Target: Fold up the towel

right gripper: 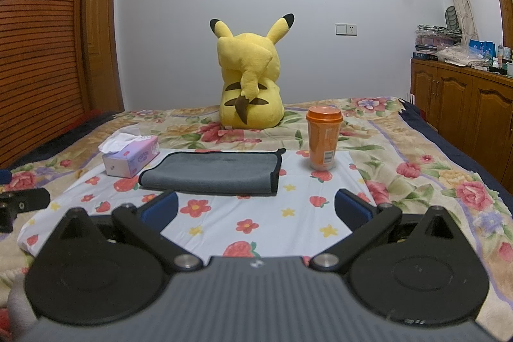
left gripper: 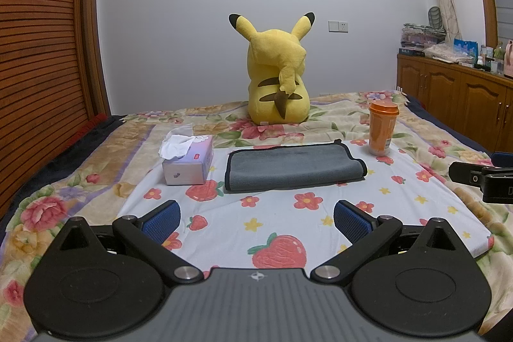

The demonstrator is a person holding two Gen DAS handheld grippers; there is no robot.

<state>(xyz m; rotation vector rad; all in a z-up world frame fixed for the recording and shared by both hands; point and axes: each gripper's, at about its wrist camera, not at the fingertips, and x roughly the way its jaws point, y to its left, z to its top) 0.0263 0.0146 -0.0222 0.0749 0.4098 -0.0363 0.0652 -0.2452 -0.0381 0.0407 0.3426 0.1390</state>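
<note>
A grey towel with a black border (left gripper: 293,166) lies folded over on a white strawberry-print cloth (left gripper: 279,220) on the bed. It also shows in the right wrist view (right gripper: 213,172). My left gripper (left gripper: 256,221) is open and empty, low over the cloth, short of the towel's near edge. My right gripper (right gripper: 256,210) is open and empty, also short of the towel. Part of the right gripper shows at the right edge of the left wrist view (left gripper: 481,178).
A tissue box (left gripper: 189,162) stands left of the towel, an orange cup (left gripper: 381,130) right of it. A yellow plush toy (left gripper: 277,85) sits behind. A wooden cabinet (left gripper: 455,101) is at the right, a slatted wardrobe (left gripper: 38,69) at the left.
</note>
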